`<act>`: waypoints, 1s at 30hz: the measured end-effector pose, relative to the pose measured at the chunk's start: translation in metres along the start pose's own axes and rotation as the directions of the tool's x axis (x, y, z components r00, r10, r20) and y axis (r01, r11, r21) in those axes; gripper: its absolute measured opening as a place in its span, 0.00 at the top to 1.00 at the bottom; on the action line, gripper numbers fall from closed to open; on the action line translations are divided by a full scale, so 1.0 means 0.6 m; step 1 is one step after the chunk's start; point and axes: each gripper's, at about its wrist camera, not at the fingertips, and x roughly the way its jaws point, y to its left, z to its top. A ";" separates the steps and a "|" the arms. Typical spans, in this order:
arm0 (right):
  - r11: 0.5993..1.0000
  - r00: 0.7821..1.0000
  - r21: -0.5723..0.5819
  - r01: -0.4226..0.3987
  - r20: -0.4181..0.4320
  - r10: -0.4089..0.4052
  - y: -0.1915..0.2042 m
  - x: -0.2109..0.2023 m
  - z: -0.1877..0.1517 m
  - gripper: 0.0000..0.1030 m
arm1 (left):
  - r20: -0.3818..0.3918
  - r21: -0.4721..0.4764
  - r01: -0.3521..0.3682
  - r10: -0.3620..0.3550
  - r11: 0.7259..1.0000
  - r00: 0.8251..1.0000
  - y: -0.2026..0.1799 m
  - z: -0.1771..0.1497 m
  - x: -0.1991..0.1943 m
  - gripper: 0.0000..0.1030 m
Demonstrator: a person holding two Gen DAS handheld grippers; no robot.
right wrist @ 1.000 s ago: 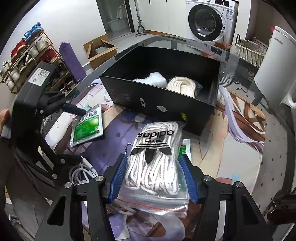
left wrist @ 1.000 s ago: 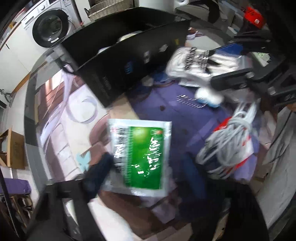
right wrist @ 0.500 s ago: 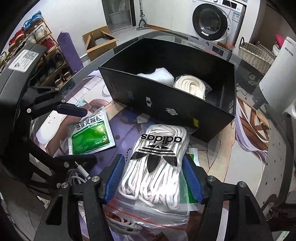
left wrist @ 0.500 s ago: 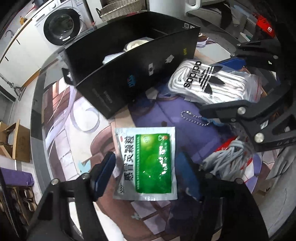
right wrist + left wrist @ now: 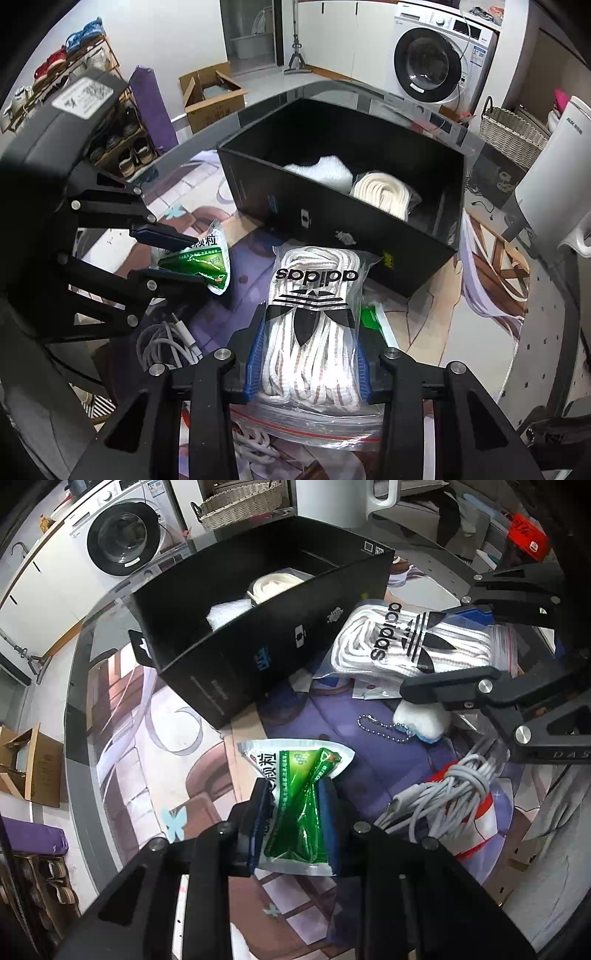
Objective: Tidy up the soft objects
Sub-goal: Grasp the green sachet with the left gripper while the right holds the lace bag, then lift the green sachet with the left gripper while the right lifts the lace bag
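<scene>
Between left claw (image 5: 293,805) pads: green sachet (image 5: 299,801), crumpled, pinched | right claw (image 5: 306,354): clamping bagged white laces (image 5: 314,332)

Black box (image 5: 343,221) open on top, rope coil (image 5: 384,192) and white foam (image 5: 321,171) filling its near half, cables (image 5: 447,797) crowding desk (image 5: 122,746) near edge, bare mat beside box left wall.
</scene>
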 end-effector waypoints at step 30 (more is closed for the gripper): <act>0.996 0.900 0.090 -0.002 0.434 -0.037 -0.001 -0.168 0.016 0.61 | 0.550 -0.175 -0.044 0.134 0.984 0.825 0.058 -0.010 -0.197 0.76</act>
